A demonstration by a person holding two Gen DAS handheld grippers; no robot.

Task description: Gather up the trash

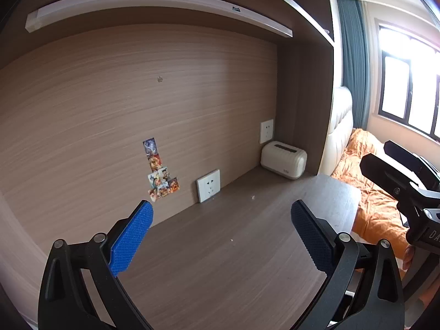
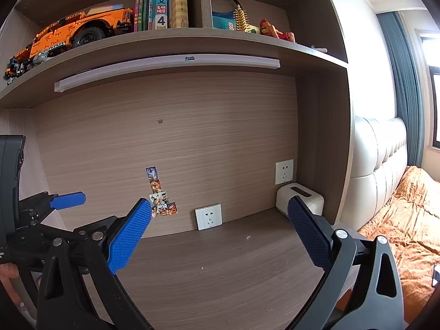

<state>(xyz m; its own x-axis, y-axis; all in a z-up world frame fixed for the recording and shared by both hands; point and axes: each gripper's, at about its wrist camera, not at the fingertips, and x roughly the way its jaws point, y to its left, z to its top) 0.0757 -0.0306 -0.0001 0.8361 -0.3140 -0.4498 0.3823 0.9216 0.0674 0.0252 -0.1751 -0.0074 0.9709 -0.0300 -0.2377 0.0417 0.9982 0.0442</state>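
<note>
**Wood-grain desk, only crumbs for trash**

Both grippers hover with jaws apart, empty. A pale scrap lies on the desk at twelve o'clock from the right gripper; left gripper looks similarly near.

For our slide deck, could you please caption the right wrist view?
Open right gripper over a desk dotted with crumbs, toy truck shelved above.

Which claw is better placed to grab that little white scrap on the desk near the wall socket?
Probably the right claw: the white scrap lies almost between its open fingers. The left claw, also open, has it farther ahead.
</note>
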